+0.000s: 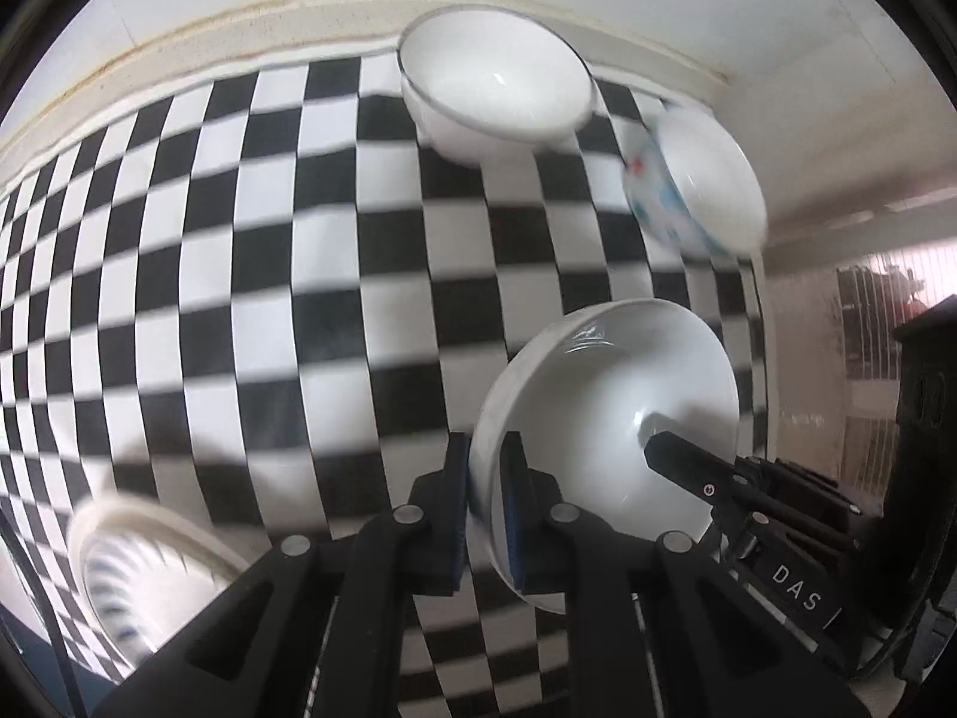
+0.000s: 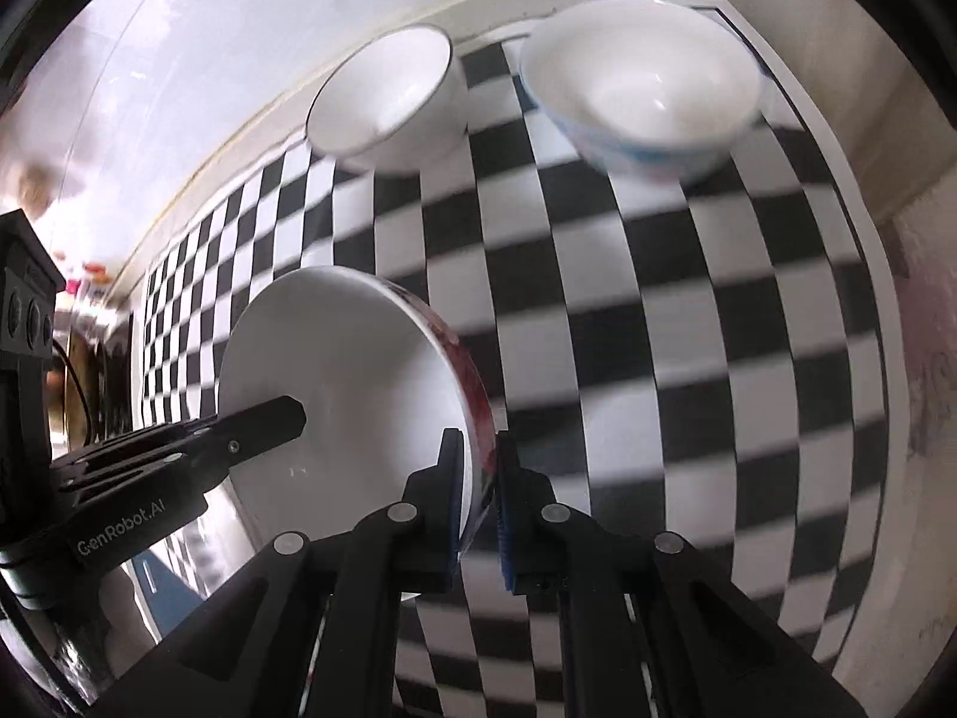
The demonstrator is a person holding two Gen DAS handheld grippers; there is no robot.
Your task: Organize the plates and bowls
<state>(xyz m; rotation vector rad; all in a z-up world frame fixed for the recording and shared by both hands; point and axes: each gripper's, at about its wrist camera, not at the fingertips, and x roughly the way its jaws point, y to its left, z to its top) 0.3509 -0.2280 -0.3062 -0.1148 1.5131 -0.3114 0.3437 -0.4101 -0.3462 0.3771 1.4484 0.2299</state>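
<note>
My left gripper (image 1: 485,466) is shut on the rim of a plain white bowl (image 1: 610,419), held tilted above the checkered cloth. My right gripper (image 2: 480,461) is shut on the rim of a white bowl with a red pattern outside (image 2: 347,383), also held tilted. Each gripper's finger shows in the other's view, over the held bowl: the right gripper in the left wrist view (image 1: 688,461), the left gripper in the right wrist view (image 2: 251,425). A white bowl with a dark rim (image 1: 496,84) (image 2: 389,96) and a blue-patterned bowl (image 1: 700,179) (image 2: 640,84) stand at the back.
A black-and-white checkered cloth (image 1: 299,299) (image 2: 688,359) covers the table, against a white wall (image 1: 239,0). A blue-striped plate (image 1: 131,574) lies at the near left in the left wrist view. The table's right edge (image 2: 879,299) borders a wall.
</note>
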